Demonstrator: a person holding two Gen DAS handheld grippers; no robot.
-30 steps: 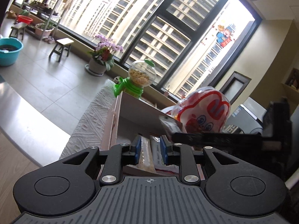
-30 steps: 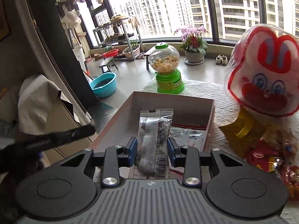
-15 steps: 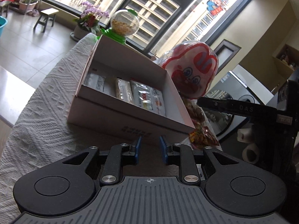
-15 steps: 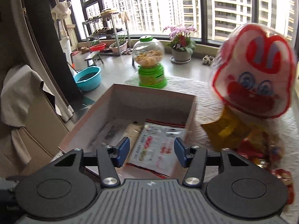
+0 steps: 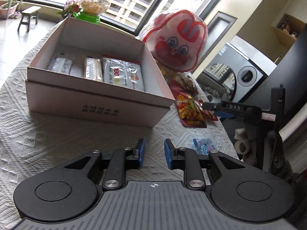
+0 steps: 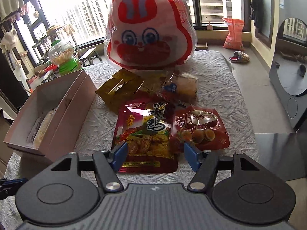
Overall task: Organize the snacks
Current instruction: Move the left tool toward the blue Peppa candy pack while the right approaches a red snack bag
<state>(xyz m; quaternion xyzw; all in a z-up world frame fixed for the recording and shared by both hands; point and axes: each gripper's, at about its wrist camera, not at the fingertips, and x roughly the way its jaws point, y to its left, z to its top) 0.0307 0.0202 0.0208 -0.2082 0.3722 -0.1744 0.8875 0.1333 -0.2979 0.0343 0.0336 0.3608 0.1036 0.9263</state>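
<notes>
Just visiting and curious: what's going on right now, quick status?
Left gripper nearly shut, empty. Right gripper opening, empty, poised over red chicken snack packet. Cardboard box holds four packets. Rabbit-face bag stands behind the pile; nothing blocking.

The cardboard box (image 5: 92, 113) carries two lines of dark Chinese print on its near side wall; the characters are too small to read surely. The right hand-held gripper (image 5: 220, 109), seen at the right edge of the left wrist view, bears the pale letters "DAS" on its arm. The red snack bag (image 6: 145, 134) shows big Chinese characters, one reading "鸡". The dark red pouch (image 6: 201, 128) has a label too blurred to read.
</notes>
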